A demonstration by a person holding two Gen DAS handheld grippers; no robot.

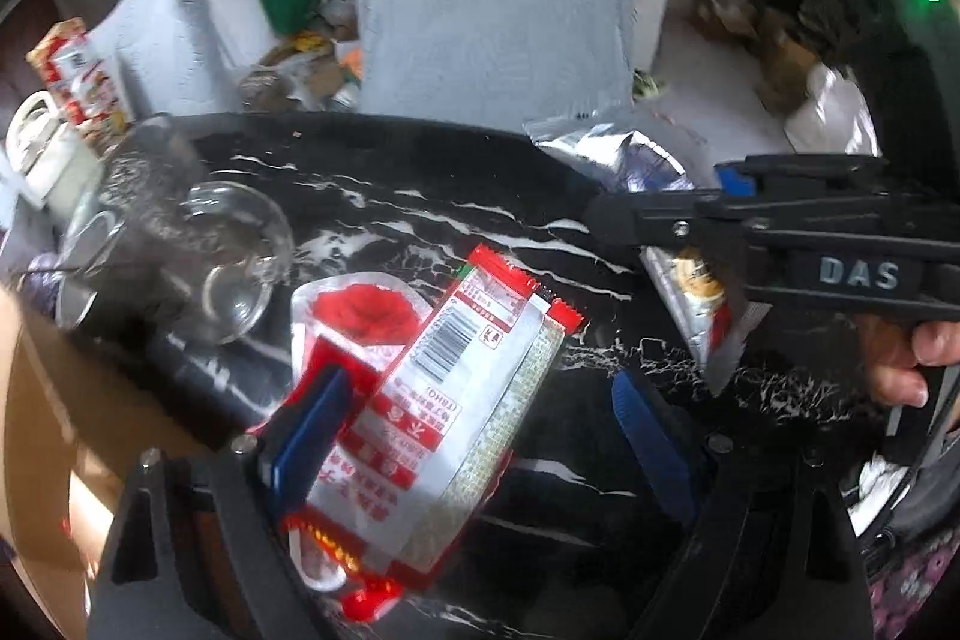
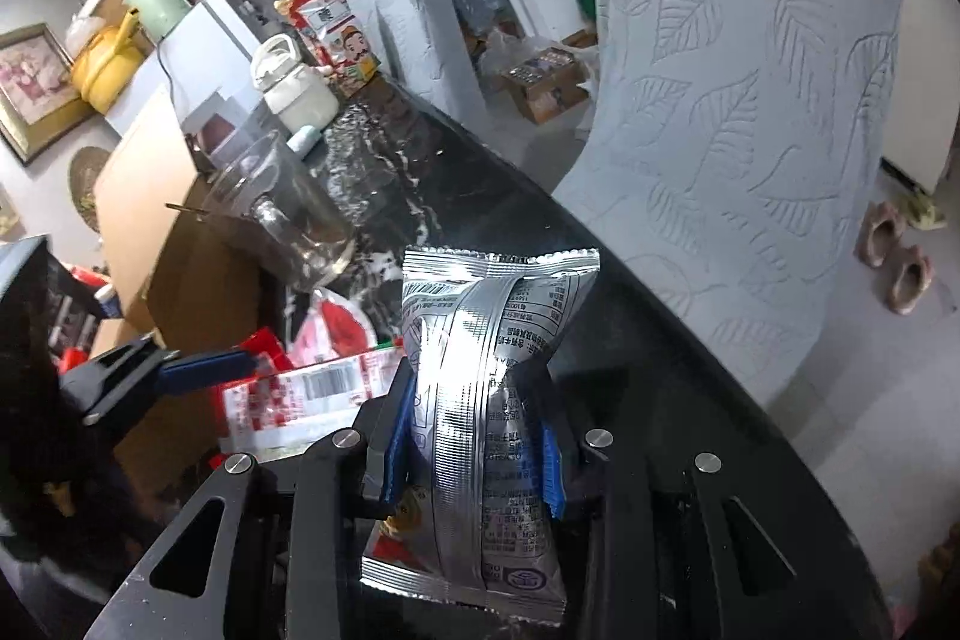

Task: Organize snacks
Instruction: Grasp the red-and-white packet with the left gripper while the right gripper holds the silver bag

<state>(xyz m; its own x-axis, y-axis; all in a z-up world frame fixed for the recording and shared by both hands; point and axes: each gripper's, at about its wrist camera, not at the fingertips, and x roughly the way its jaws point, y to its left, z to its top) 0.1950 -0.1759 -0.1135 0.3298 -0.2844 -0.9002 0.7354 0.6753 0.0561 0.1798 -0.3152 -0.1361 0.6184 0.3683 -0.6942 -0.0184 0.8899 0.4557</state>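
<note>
Right gripper: jaws clamped on the silver snack packet, its long axis running forward between them, above the tabletop. Left gripper: jaws parted, red-and-white snack packet lying against the left pad, well short of the other.

Left hand-held gripper spread wide; red-white snack pkt by left pad, over black marble table.
</note>
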